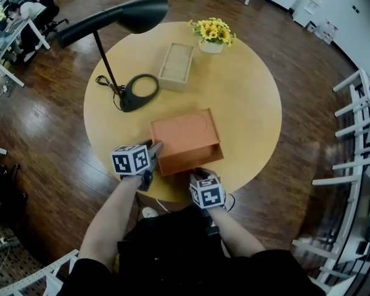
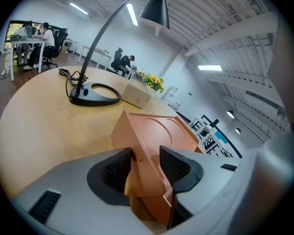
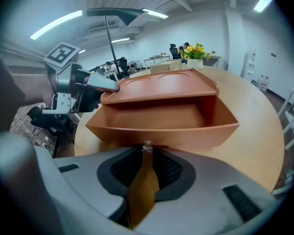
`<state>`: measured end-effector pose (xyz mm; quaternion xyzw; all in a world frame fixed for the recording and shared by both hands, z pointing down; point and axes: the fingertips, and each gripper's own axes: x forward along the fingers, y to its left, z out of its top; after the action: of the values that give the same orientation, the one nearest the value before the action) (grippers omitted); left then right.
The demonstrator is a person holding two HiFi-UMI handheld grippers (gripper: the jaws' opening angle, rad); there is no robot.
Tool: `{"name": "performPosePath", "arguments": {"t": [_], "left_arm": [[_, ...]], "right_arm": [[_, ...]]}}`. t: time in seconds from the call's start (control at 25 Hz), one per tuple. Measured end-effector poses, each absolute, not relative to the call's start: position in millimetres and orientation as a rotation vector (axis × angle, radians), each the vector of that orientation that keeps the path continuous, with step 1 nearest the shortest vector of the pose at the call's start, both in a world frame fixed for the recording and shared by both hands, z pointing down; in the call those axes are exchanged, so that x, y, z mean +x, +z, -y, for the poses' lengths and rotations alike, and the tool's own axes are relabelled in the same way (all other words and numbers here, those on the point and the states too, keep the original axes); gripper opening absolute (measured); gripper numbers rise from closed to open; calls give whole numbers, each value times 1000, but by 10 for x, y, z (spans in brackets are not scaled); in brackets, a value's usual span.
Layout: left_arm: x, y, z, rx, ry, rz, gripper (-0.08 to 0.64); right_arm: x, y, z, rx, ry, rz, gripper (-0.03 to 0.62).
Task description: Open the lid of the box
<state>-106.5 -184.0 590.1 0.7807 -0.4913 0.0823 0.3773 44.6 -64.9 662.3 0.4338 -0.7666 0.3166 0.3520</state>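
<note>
An orange box [image 1: 185,137] stands on the round wooden table [image 1: 253,103], near its front edge. My left gripper [image 1: 155,148] is shut on the box's near left corner, and in the left gripper view the pads press both sides of that corner [image 2: 146,151]. My right gripper [image 1: 200,172] is at the front wall, shut on a brown strap [image 3: 143,190] with a metal stud that comes off the box's front. In the right gripper view the lid [image 3: 161,84] stands lifted at the front above the box body [image 3: 171,131], showing the empty inside.
A black desk lamp [image 1: 139,91] stands behind the box to the left, its head [image 1: 142,12] overhanging the table. A pale wooden tray [image 1: 176,65] and a pot of yellow flowers [image 1: 213,32] sit at the far side. White racks [image 1: 357,140] stand at the right.
</note>
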Motion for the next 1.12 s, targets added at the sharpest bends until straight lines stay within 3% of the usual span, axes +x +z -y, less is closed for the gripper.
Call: {"name": "performPosePath", "arguments": {"t": [0.88, 1.04, 1.12], "left_arm": [[-1090, 5897, 1850, 1986, 207, 1323, 167], [-1083, 5870, 1841, 2007, 214, 1335, 175], [-1091, 5833, 1807, 2012, 181, 1339, 175]], "right_arm": [[578, 6642, 127, 1120, 791, 1999, 75], [582, 6572, 123, 1106, 772, 2027, 160], [652, 6478, 114, 1110, 793, 2041, 164]]}}
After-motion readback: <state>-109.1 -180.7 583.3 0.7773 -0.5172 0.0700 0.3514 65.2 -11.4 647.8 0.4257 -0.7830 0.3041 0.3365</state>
